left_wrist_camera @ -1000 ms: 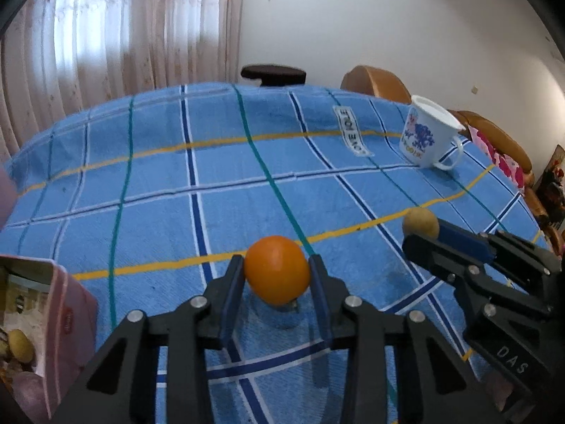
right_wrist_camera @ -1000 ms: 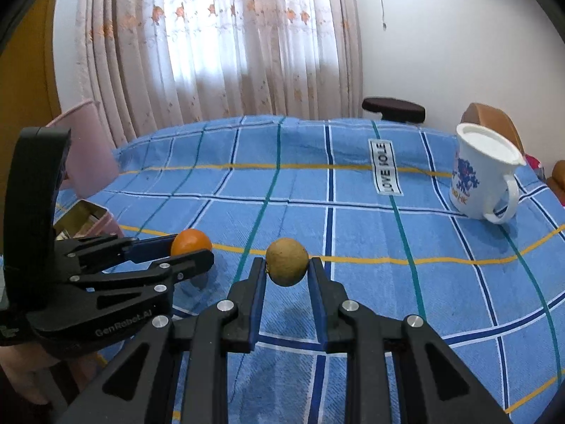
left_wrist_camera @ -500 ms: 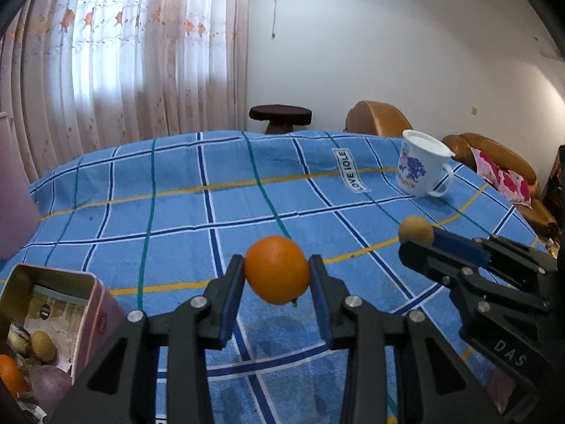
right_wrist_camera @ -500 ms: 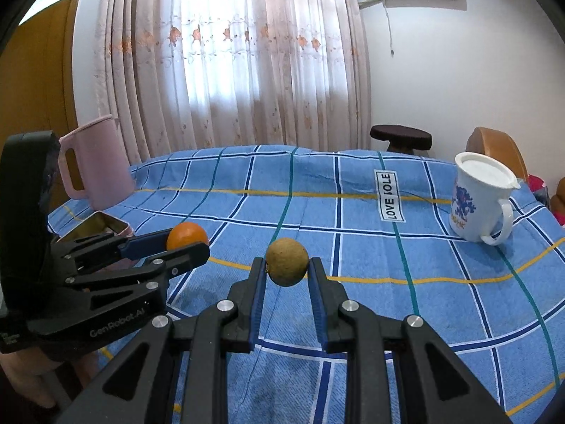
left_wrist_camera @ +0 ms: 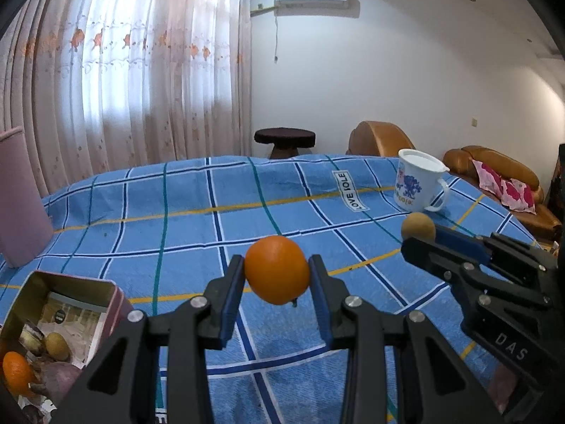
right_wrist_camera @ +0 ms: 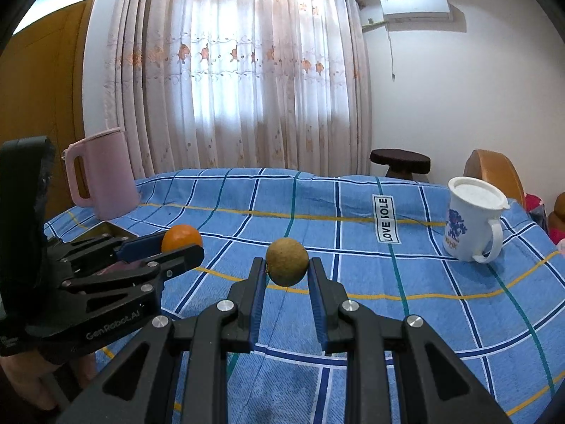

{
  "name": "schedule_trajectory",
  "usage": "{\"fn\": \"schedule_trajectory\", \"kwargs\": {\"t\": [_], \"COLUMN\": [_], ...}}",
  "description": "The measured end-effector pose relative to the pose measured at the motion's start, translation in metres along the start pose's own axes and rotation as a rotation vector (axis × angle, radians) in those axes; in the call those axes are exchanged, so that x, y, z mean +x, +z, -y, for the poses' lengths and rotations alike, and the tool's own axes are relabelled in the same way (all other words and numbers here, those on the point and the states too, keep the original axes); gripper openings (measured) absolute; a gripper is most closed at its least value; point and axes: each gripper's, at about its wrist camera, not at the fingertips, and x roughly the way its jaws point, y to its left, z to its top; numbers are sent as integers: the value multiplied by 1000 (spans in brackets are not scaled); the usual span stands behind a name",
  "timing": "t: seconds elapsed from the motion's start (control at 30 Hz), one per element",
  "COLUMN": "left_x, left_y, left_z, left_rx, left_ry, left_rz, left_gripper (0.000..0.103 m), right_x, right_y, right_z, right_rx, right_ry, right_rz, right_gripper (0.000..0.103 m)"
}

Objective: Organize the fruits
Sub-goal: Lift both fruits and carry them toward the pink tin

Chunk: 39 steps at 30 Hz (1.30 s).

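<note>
My left gripper (left_wrist_camera: pixel 277 270) is shut on an orange (left_wrist_camera: pixel 277 269) and holds it above the blue checked tablecloth (left_wrist_camera: pixel 176 219). My right gripper (right_wrist_camera: pixel 286 263) is shut on a small brown-green round fruit (right_wrist_camera: pixel 286 261), also held above the cloth. In the left wrist view the right gripper (left_wrist_camera: pixel 418 236) shows at the right with the brown fruit (left_wrist_camera: pixel 417 227). In the right wrist view the left gripper (right_wrist_camera: pixel 183 245) shows at the left with the orange (right_wrist_camera: pixel 182 237). A pink open tin (left_wrist_camera: pixel 56 321) at the lower left holds an orange, a brown fruit and a purple one.
A white mug with a blue print (left_wrist_camera: pixel 418 185) (right_wrist_camera: pixel 471 222) stands at the right of the table. A pink jug (right_wrist_camera: pixel 102 175) (left_wrist_camera: pixel 19 198) stands at the far left, behind the tin. A stool (left_wrist_camera: pixel 284 139) and brown sofas (left_wrist_camera: pixel 494 176) lie beyond the table.
Both grippers have risen with their fruits, held well clear of the cloth. The views tilted up, so more of the wall, curtains and the tin's inside show.
</note>
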Motion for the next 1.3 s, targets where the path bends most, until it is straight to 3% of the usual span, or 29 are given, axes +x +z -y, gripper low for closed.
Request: {"fn": "schedule_trajectory", "kwargs": {"t": [0.47,1.3], "left_x": [-18,-47], "left_y": [-3,-17], "left_z": [0,-24], "left_rx": [10,-30], "left_ry": [21,-6], "left_rz": [69,46], "left_gripper": [38,38], "right_x": [-13,-22], "right_y": [-1,-8], "right_z": [-5,-40], "right_rx": [-26,-34], "right_ry": [-10,63], "right_rz": [68,14], "right_gripper": [26,26]}}
